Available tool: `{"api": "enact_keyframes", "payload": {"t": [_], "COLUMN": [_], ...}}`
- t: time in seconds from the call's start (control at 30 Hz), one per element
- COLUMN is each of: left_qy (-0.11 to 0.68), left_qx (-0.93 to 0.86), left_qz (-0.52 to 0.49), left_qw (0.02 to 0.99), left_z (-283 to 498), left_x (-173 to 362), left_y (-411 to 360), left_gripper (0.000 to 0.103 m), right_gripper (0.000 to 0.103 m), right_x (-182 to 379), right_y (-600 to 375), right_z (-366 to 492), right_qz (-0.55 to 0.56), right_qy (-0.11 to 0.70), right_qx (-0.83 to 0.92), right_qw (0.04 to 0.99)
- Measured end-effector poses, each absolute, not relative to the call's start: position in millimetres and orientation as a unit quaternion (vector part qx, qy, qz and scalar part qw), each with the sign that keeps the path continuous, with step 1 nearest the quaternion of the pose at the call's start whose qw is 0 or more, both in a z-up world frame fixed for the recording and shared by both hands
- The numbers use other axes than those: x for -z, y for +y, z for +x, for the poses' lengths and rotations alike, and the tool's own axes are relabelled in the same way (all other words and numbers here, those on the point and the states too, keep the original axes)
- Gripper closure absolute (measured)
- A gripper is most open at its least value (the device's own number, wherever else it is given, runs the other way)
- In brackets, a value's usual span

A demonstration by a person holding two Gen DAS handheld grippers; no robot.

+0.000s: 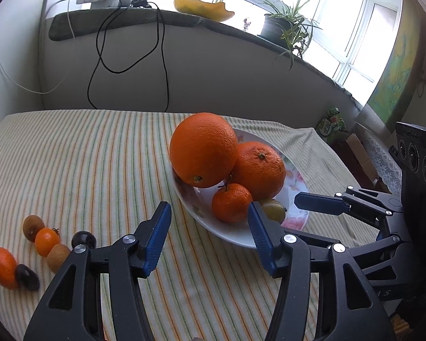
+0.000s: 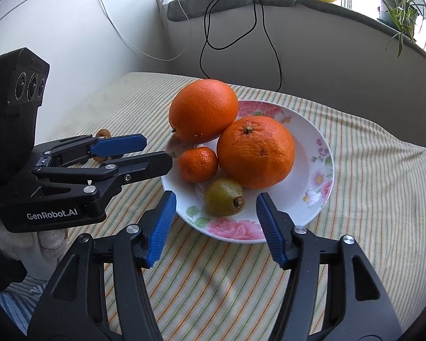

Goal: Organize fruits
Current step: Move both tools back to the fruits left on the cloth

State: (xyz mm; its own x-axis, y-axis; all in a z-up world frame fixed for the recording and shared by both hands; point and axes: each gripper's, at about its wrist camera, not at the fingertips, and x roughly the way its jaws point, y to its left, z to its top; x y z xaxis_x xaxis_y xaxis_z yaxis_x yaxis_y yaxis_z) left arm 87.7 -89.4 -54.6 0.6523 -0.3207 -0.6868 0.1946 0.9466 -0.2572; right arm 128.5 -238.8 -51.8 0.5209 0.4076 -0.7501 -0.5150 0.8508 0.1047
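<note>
kiwi (image 2: 223, 197) at plate (image 2: 323, 142) 6 o'clock | soft, light, bruisable: pinch mid-body gently | left gripper (image 1: 208, 237) spread, empty | right gripper (image 2: 215, 227) spread, empty

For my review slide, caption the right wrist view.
Open right tongs hover before a floral plate holding two oranges, a mandarin and a kiwi.

Floral plate (image 2: 321, 153) holds two oranges (image 2: 255, 152), a mandarin (image 2: 198, 164), a kiwi (image 2: 223, 197); small fruits (image 1: 47, 241) lie apart
</note>
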Motion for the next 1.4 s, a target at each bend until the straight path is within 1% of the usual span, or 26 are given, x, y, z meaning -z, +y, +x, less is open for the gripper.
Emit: {"api": "enact_keyframes", "payload": {"t": [0.6,1.07,1.4], "left_qy": [0.381,0.371,0.364], "left_qx": [0.132,0.107,0.073], "left_qz": [-0.071,-0.067,-0.075], "left_qw": [0.913,0.92,0.925], "left_z": [69,53,33], "left_x": [42,34,37], "left_y": [-82,-66,-36], "left_gripper": [0.048,0.048,0.048], "right_gripper": [0.042,0.042,0.042], "right_x": [43,39,33], "right_y": [-249,-227,-206], "right_z": [114,103,97], "right_qz": [-0.047,-0.051,-0.052], "right_qy": [0.407,0.396,0.387], "right_qx": [-0.255,-0.266,-0.289], "right_qw": [0.876,0.878,0.874]}}
